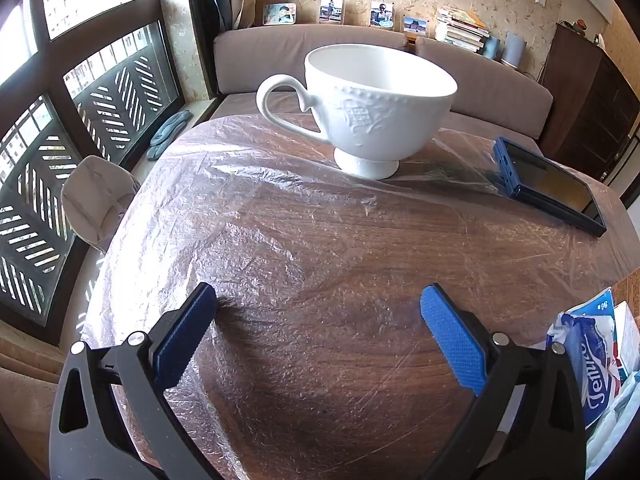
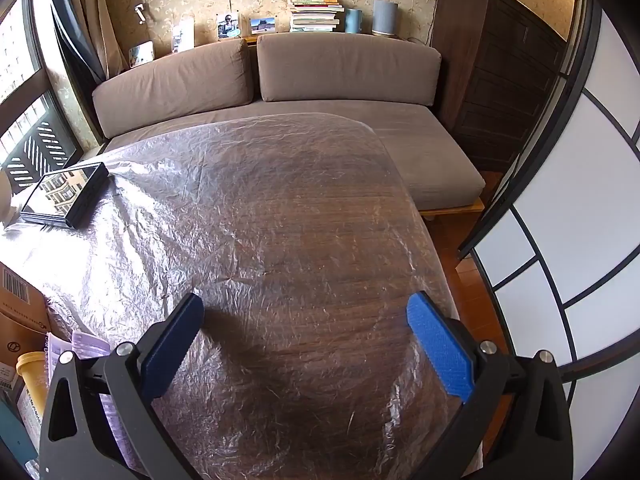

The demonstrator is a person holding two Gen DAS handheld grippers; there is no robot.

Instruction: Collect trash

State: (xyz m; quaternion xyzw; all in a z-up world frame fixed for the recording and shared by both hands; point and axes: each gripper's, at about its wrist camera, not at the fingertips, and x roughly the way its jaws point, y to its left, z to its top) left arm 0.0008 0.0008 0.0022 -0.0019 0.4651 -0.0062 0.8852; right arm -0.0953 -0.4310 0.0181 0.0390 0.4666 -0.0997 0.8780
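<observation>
A crumpled blue-and-white tissue wrapper lies at the right edge of the left wrist view, beside my left gripper, which is open and empty over the plastic-covered wooden table. My right gripper is open and empty over the same table. At the lower left of the right wrist view lie a cardboard box, a yellow cup and a purple printed wrapper.
A white footed teacup stands at the table's far side. A dark tablet in a blue case lies to the right of it; it also shows in the right wrist view. A brown sofa is behind the table.
</observation>
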